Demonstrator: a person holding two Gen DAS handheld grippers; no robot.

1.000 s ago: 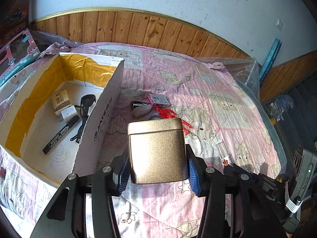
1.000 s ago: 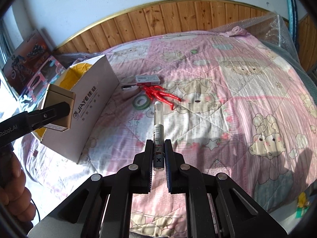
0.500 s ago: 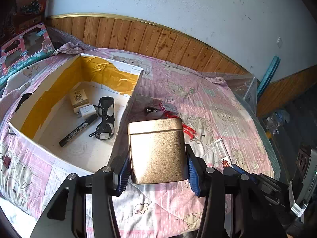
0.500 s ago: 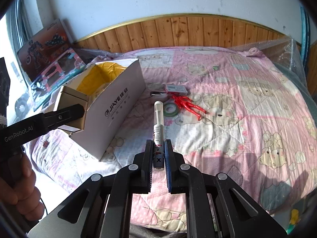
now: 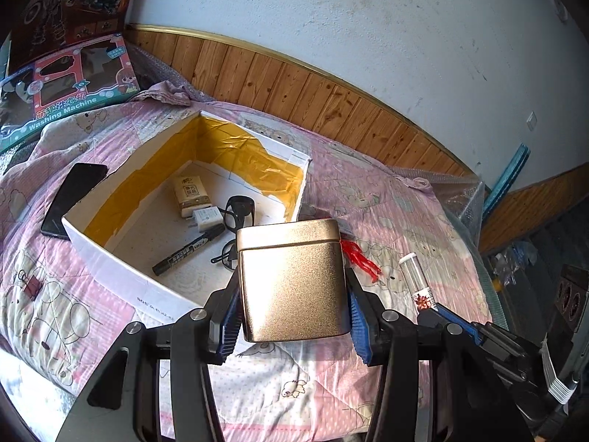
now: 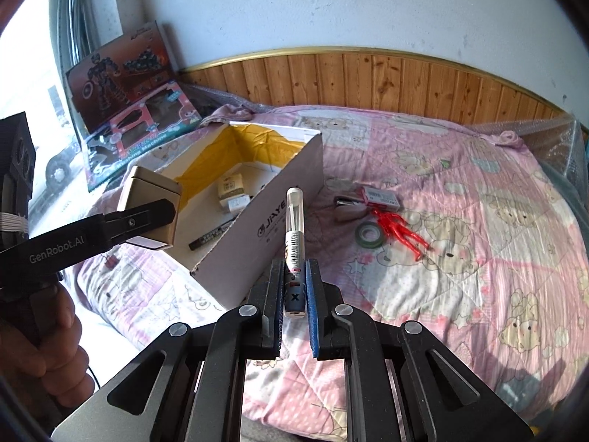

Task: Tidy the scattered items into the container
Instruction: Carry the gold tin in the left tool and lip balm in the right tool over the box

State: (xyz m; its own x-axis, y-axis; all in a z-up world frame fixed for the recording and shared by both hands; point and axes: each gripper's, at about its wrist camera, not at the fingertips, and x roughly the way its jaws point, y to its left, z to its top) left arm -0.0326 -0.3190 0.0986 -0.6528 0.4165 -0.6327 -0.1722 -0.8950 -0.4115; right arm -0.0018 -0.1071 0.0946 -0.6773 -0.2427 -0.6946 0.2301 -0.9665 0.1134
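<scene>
Two toy boxes (image 6: 125, 99) lean on the far left wall (image 6: 331, 3). A pink quilt (image 6: 460, 221) covers the bed; wood panelling (image 6: 368, 81) runs behind it.

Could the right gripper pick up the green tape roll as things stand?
Probably not: the right gripper is shut on the pen. The green tape roll lies uncovered on the quilt, so its path looks free.

The square gold metal tin (image 5: 292, 280) has a fine, grainy satin sheen. The white cardboard box (image 5: 121, 276) looks matt, its inner walls lined with glossy, wrinkled yellow tape. The pink quilted cloth bedspread (image 6: 460, 258) is soft and stitched, below varnished wooden wall panelling (image 6: 368, 81).
</scene>
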